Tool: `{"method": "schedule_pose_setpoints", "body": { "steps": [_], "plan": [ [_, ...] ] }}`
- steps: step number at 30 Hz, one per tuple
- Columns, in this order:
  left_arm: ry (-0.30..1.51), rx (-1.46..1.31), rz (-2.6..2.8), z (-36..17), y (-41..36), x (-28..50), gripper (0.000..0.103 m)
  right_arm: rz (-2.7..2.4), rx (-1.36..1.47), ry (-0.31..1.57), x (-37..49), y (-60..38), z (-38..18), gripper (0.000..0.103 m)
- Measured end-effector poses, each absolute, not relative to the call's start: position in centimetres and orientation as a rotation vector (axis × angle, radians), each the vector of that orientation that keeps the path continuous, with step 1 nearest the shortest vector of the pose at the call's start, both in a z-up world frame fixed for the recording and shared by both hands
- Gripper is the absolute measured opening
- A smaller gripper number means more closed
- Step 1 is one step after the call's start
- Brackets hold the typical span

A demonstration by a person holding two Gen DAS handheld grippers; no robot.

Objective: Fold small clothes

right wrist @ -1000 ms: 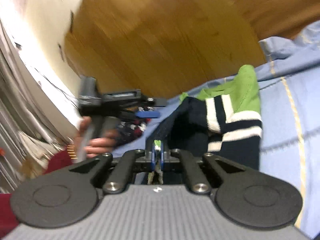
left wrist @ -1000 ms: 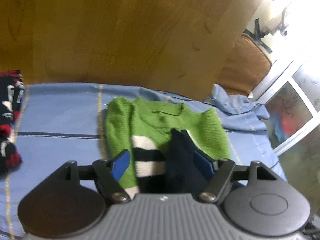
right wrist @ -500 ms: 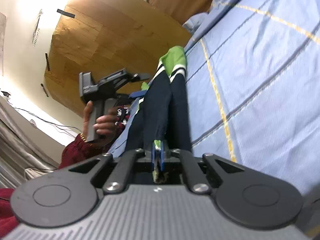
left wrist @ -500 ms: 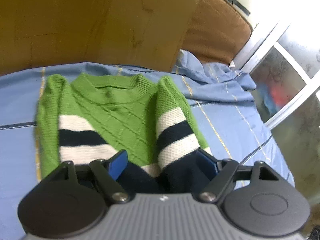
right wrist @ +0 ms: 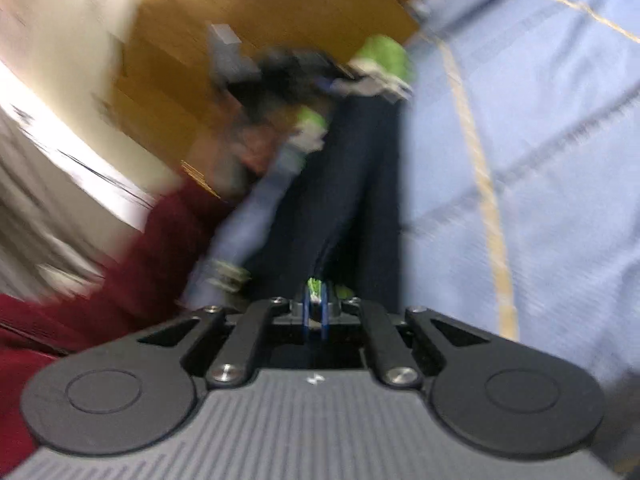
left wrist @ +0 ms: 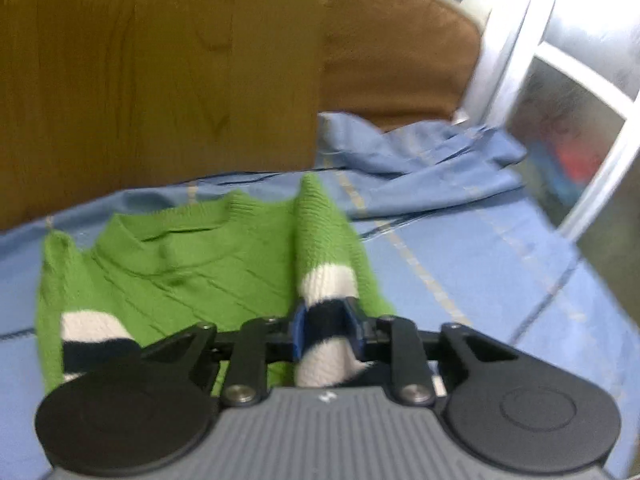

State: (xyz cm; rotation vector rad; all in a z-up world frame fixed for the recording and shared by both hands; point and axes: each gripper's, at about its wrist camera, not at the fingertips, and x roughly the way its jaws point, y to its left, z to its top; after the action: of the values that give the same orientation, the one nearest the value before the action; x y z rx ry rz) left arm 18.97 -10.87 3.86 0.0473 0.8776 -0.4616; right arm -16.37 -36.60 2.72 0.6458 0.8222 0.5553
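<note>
A small green sweater (left wrist: 188,268) with white and navy stripes lies face up on the blue bedsheet (left wrist: 480,264). My left gripper (left wrist: 327,330) is shut on its right sleeve (left wrist: 324,240), folded inward over the body, pinching it at the navy stripe. The other striped sleeve (left wrist: 88,332) lies at the left. In the blurred right wrist view, my right gripper (right wrist: 315,312) is shut on the sweater's navy hem (right wrist: 352,200), with a bit of green knit between the pads. The left gripper (right wrist: 296,68) shows beyond it, held in a hand.
A wooden headboard (left wrist: 160,72) stands behind the bed, with a brown cushion (left wrist: 400,48) and a rumpled part of the sheet (left wrist: 420,160) at the far right. A window frame (left wrist: 580,140) is on the right. The person's dark red sleeve (right wrist: 100,280) fills the right view's left side.
My left gripper went from open around the sweater's lower part to shut on the right sleeve. The right gripper stayed shut on the hem and swung, blurring its view.
</note>
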Motion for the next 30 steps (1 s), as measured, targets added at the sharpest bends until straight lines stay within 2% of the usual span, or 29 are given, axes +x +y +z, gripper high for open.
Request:
{"method": "schedule_pose_setpoints", "body": {
  "steps": [3,4,6,8,11,14,17,18,21,23,25,26,27,28,30],
  "plan": [
    [0.912,0.036,-0.444,3.8,-9.6,18.8,0.032,0.563,0.61,0.785,-16.7,-36.9,3.7,0.013],
    [0.901,0.018,-0.449,4.3,-8.7,18.3,0.035,0.55,0.581,0.753,-16.8,-37.3,4.4,0.023],
    [0.855,-0.02,-0.456,5.7,-6.3,16.7,0.04,0.524,0.551,0.663,-17.2,-38.7,6.1,0.033],
    [0.812,-0.053,-0.447,6.9,-3.9,14.9,0.046,0.571,0.55,0.604,-16.9,-39.0,7.6,0.033],
    [0.805,-0.084,-0.437,7.4,-0.6,12.3,0.046,0.726,0.486,0.59,-15.5,-35.9,9.1,0.034],
    [0.813,-0.105,-0.422,7.0,1.7,9.6,0.047,0.872,0.504,0.704,-13.2,-31.6,8.0,0.04],
    [0.825,-0.148,-0.419,6.3,3.8,6.6,0.051,0.925,0.476,0.763,-11.9,-28.2,7.1,0.04],
    [0.829,-0.168,-0.417,6.1,4.7,5.5,0.052,0.938,0.428,0.752,-12.0,-27.3,7.2,0.042],
    [0.839,-0.23,-0.418,5.3,6.7,2.9,0.055,0.976,0.263,0.701,-12.7,-25.1,8.1,0.058],
    [0.853,-0.272,-0.423,4.8,7.5,1.7,0.055,0.991,0.173,0.671,-12.6,-24.4,8.3,0.061],
    [0.87,-0.309,-0.427,4.1,8.0,0.9,0.055,0.988,0.098,0.66,-12.0,-23.3,8.2,0.06],
    [0.877,-0.318,-0.426,3.9,8.0,0.6,0.055,0.983,0.054,0.662,-11.5,-22.5,8.0,0.055],
    [0.882,-0.323,-0.425,3.6,7.9,0.4,0.055,0.978,-0.001,0.664,-11.2,-21.8,7.8,0.021],
    [0.884,-0.326,-0.422,3.5,7.9,0.1,0.055,0.976,-0.049,0.674,-11.2,-21.5,7.7,0.01],
    [0.879,-0.346,-0.428,3.6,8.1,-0.6,0.055,0.979,-0.048,0.678,-11.1,-21.8,8.3,0.01]
  ]
}}
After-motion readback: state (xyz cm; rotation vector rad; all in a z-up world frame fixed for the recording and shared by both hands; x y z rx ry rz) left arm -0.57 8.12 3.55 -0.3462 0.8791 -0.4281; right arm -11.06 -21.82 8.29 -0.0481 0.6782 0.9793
